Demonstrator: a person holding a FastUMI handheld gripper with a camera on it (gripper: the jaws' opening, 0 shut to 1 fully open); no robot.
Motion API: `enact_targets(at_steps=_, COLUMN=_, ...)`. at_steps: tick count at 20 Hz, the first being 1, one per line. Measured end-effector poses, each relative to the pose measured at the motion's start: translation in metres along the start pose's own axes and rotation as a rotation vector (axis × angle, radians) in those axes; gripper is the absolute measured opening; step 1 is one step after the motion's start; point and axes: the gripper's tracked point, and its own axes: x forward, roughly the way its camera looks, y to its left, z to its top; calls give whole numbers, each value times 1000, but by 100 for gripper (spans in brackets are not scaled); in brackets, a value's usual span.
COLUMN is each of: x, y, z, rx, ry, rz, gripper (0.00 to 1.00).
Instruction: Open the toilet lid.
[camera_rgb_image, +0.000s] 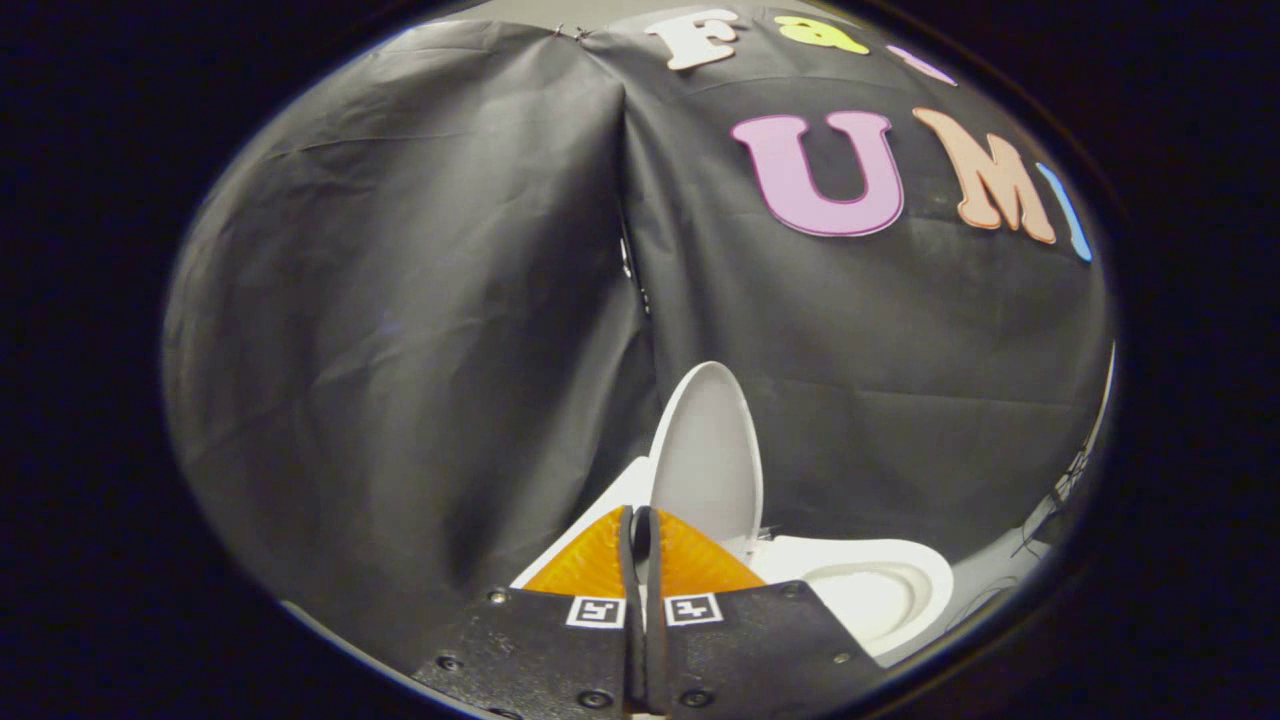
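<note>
Since the lid (708, 450) is already standing up nearly vertical, leaning back toward the black cloth (400, 300), the opening part looks pretty much done to me. Going left to right: cloth wall on the left with a fold running down the middle, then the gripper (640, 535) with its fingers pressed together, nothing between them, tips just in front of the lid's lower edge. I can't tell if they actually touch it. Right of the fingers is the seat (880, 590), ring down, sitting on the bowl's rim, with the lid hinged at its back edge.

Handling-wise, I'd guess the lid is a thin, stiff plastic shell, light but smooth and slippery, so pinching its flat face won't work. Best spot is the free rim opposite the hinge, either hooking a finger under it or nipping the edge. It pivots on the hinge, so it may flop back down if it isn't past vertical.
</note>
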Motion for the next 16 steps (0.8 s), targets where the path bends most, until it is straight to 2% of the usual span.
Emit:
enact_targets(at_steps=5, x=13, y=22, z=-1, rx=-53, ry=-4, rz=47, gripper=0)
enact_targets(at_steps=8, x=5, y=36, z=-12, rx=-47, ry=18, rz=146, gripper=16)
enact_targets(at_steps=10, x=-5, y=33, z=4, rx=0, ry=-64, rz=186, gripper=26)
enact_targets(at_steps=14, x=-55, y=4, z=11, rx=17, ry=-93, rz=201, gripper=46)
enact_targets(at_steps=16, x=-86, y=-29, z=8, rx=6, ry=-101, rz=175, gripper=46)
